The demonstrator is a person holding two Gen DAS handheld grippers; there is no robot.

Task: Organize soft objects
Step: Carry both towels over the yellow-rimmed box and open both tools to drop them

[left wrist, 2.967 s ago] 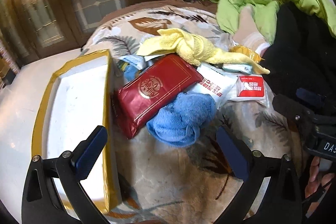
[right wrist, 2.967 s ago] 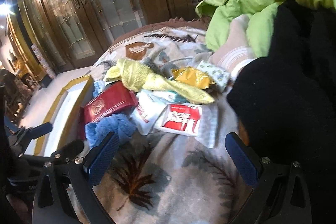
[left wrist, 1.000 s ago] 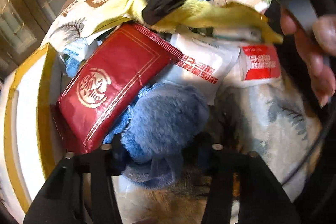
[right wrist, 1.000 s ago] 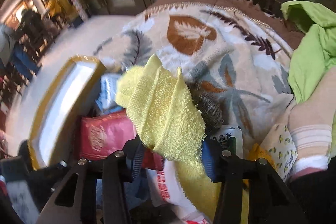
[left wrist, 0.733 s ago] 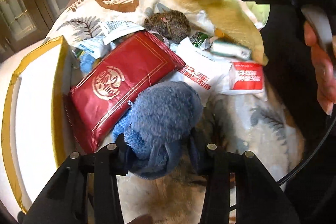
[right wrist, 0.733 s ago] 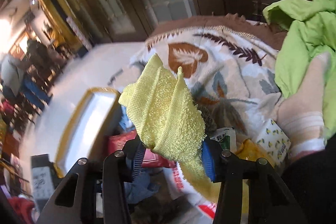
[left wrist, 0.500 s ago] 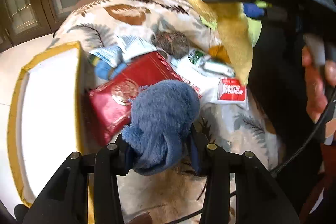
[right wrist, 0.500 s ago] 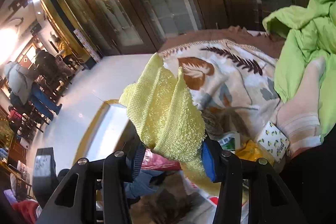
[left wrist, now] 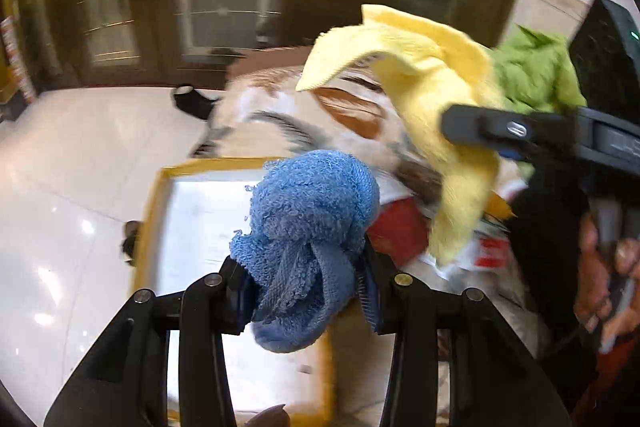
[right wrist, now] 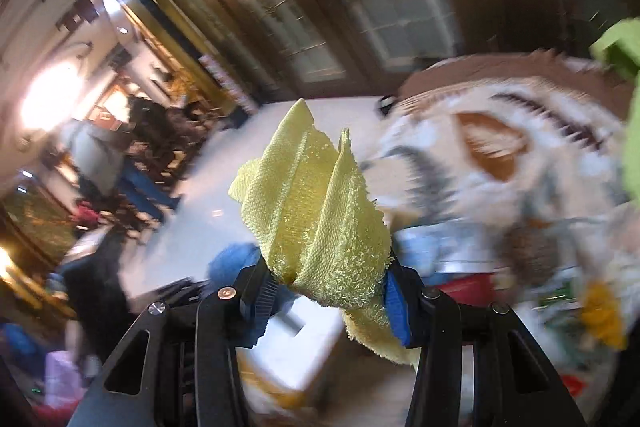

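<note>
Your left gripper [left wrist: 306, 291] clenches the blue towel [left wrist: 308, 227] above the gold-rimmed white tray [left wrist: 156, 195]; your right gripper [right wrist: 326, 291] grips the yellow towel [right wrist: 320, 219] (background blurred) up beside that tray's far corner.

Blue towel [left wrist: 312, 223]: terry, bunched into a rounded wad, pinched at its lower end between the left gripper's [left wrist: 306, 293] fingers, held in the air over the near right part of the white, gold-rimmed tray [left wrist: 154, 203]. Yellow towel [right wrist: 320, 223]: terry, creased into upright folds with two pointed corners on top, clamped in the right gripper [right wrist: 326, 291], a loose tail hanging below the fingers. From the left wrist, draped over the right gripper's black finger above the pile, right of the blue towel, apart from it.
</note>
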